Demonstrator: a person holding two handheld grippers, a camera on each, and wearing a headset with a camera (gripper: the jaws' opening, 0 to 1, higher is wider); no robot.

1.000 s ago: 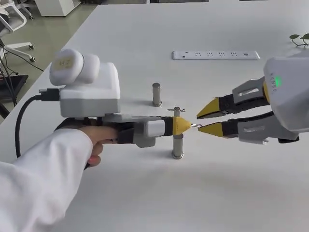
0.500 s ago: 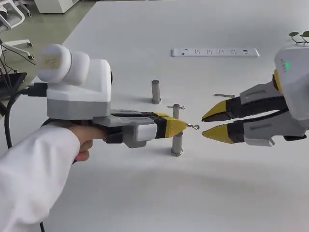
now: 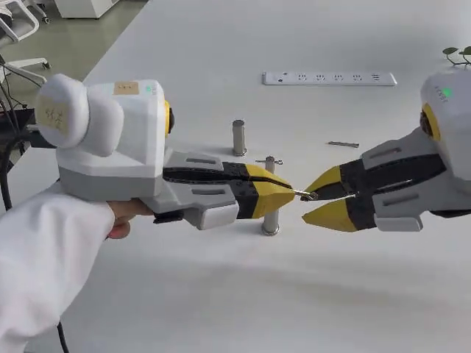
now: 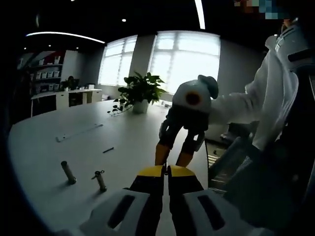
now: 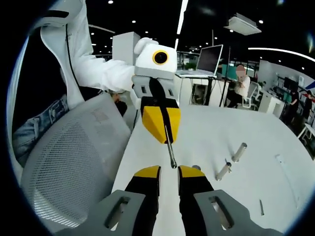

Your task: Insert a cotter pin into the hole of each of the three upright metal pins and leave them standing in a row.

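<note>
My left gripper (image 3: 292,196) is shut on a thin cotter pin (image 3: 305,195) that sticks out of its yellow tips toward the right. My right gripper (image 3: 305,207) faces it with jaws apart, and the pin's free end sits at its upper jaw tip. In the right gripper view the cotter pin (image 5: 170,146) reaches down between my own open jaws (image 5: 169,171). Three upright metal pins stand on the white table: a bare far one (image 3: 238,137), a middle one (image 3: 270,165) with a cotter pin through its top, and a near one (image 3: 271,221) half hidden behind the left gripper.
A loose cotter pin (image 3: 343,144) lies on the table (image 3: 221,294) to the right of the metal pins. A white power strip (image 3: 329,78) lies at the back, with a plant (image 3: 456,55) at the far right edge. An office chair (image 5: 74,162) stands beside the table.
The two grippers have closed in on each other above the near metal pin. The held cotter pin's end, clear of the right jaws half a second ago, now sits at them.
</note>
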